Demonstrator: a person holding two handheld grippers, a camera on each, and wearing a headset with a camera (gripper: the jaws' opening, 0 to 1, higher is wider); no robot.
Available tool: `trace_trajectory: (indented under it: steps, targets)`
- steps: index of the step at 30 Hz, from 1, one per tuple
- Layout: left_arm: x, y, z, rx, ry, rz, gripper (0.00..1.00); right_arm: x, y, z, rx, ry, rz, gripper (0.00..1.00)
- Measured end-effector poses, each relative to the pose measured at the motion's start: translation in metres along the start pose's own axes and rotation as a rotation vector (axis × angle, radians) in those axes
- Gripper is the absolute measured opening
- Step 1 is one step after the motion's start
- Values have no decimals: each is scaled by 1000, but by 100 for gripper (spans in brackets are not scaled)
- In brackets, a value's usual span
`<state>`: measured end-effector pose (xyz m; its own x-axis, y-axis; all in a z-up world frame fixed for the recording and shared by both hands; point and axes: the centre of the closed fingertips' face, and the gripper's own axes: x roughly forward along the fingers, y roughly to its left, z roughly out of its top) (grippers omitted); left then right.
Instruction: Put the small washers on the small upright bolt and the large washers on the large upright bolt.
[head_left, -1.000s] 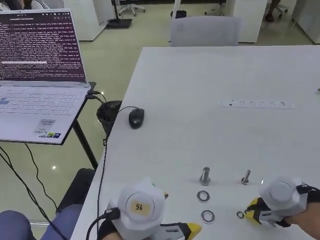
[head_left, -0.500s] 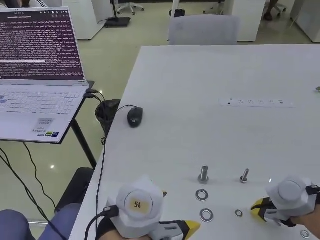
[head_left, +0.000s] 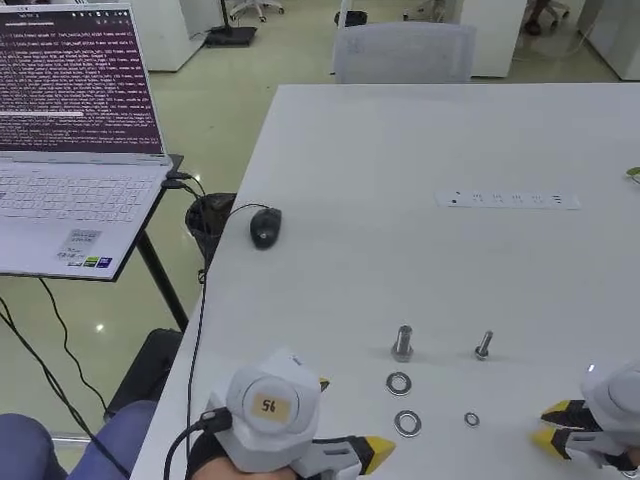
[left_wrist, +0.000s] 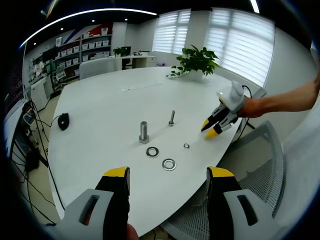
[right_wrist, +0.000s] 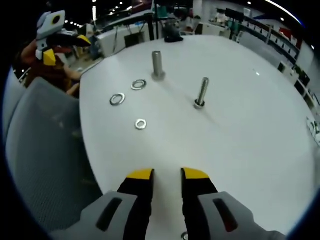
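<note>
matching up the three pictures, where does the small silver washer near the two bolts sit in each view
Head view: the small silver metal washer lies low, right of centre, right of the nearer large silver washer.
Left gripper view: just right of centre, ahead of the jaws.
Right gripper view: left of centre, above the yellow-tipped jaws.
Shared landmark: the thin small upright bolt, standing close beyond the washer in all three.

Head view looks down; both gripper views face the large bolt (head_left: 402, 342).
</note>
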<state>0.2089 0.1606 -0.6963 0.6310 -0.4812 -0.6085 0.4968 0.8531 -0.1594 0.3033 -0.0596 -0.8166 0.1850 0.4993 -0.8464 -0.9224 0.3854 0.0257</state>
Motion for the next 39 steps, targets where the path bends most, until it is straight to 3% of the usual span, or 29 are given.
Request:
trace_trajectory:
  steps: [24,27,33,38,39]
  targets:
    - [2,-1,1,7,6,-8,61,-56,-11,-48,136,7,-110,28]
    - [2,-1,0,4,7,-8,61,-63,-10,-60,148,19,-117,28]
    - [5,-6,0,13,14,-20,61,-65,-8,-74,150,50,-108,27]
    - [7,-9,3,20,14,-26,61,-59,-8,-83,75,131,-91,25]
    - [7,-9,3,21,13,-25,61,-58,-9,-78,83,104,-91,24]
